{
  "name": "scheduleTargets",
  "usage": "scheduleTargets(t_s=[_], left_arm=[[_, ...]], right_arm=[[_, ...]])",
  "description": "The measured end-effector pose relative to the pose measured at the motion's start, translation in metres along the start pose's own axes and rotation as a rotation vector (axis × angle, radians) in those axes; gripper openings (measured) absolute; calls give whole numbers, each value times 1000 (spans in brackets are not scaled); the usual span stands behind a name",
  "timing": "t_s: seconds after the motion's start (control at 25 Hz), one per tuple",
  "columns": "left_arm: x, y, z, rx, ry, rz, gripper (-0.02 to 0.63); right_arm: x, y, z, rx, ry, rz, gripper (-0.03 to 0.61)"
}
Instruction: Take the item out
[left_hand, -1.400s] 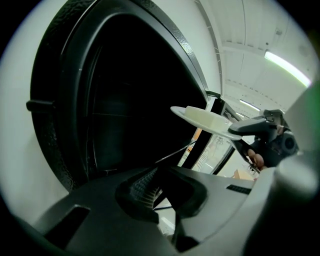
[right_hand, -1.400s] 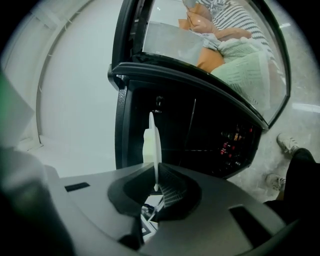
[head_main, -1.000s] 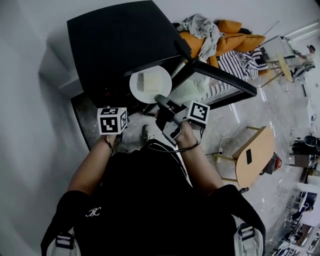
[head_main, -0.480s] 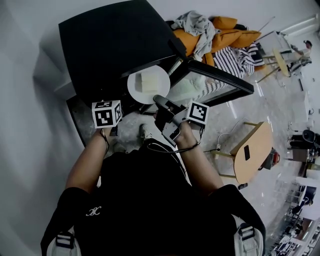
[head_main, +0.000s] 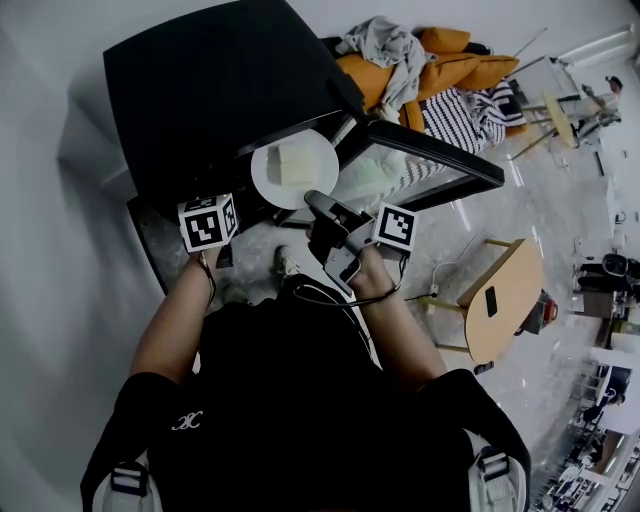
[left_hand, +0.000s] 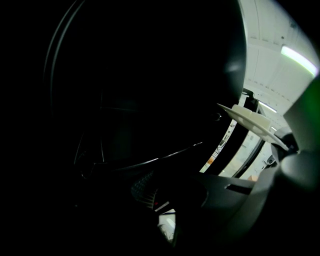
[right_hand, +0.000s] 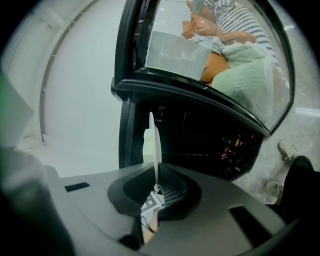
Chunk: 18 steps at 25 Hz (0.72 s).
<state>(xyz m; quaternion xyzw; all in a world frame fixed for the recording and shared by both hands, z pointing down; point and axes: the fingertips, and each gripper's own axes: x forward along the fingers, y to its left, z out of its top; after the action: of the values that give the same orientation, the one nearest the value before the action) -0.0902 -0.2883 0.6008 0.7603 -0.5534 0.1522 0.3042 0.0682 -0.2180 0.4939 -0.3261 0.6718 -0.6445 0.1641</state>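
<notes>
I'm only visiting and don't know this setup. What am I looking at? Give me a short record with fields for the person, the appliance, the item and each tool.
Who: a person holding a two-jaw gripper in each hand
Appliance: black oven, glass door swung open
Item: white plate carrying a pale block of food
Right gripper: jaws shut on the plate's rim, at the oven's open front
Left gripper: low at the oven's left; its view is too dark to show its jaws
</notes>
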Motion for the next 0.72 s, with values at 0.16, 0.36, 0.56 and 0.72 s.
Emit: scheduleTargets(t_s=[0.16, 0.36, 0.56, 0.72], left_arm=[[2, 6, -1, -41, 15, 15, 9], [7, 20, 4, -77, 15, 37, 9], [8, 35, 16, -98, -4, 74, 9], [12, 44, 14, -114, -10, 100, 9]], right_arm=[[0, 1, 1, -6, 3, 5, 25], [1, 1, 0, -23, 8, 9, 25], [0, 5, 0, -21, 1, 10, 25], [0, 3, 1, -30, -3, 12, 25]])
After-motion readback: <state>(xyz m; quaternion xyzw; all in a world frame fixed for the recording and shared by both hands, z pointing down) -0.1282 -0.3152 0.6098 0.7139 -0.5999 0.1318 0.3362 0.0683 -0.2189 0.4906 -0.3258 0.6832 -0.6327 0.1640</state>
